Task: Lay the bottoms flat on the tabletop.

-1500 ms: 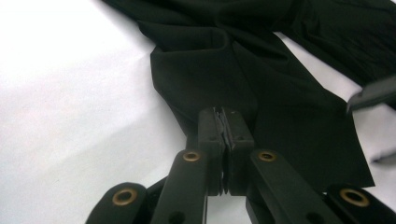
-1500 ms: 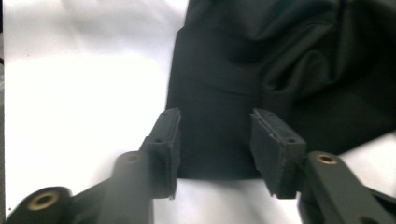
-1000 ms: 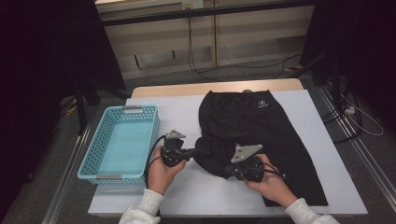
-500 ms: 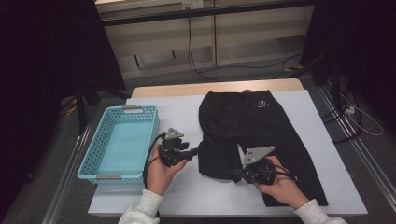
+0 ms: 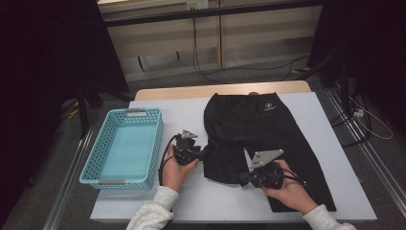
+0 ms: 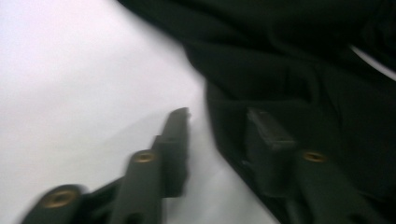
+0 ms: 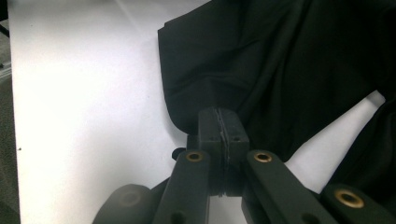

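The left gripper (image 6: 217, 135) straddles the edge of the black shorts (image 5: 261, 136) – jaws part-open, just been closing – while the right gripper (image 7: 219, 128) pinches the fold.

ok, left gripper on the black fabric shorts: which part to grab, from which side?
Judging by the pose, take the left edge of the black fabric shorts, coming in from the bare white table side. The left gripper has just been closing: one jaw over the table, one over the cloth, straddling that edge. The right gripper is shut on the shorts' lower folded edge.
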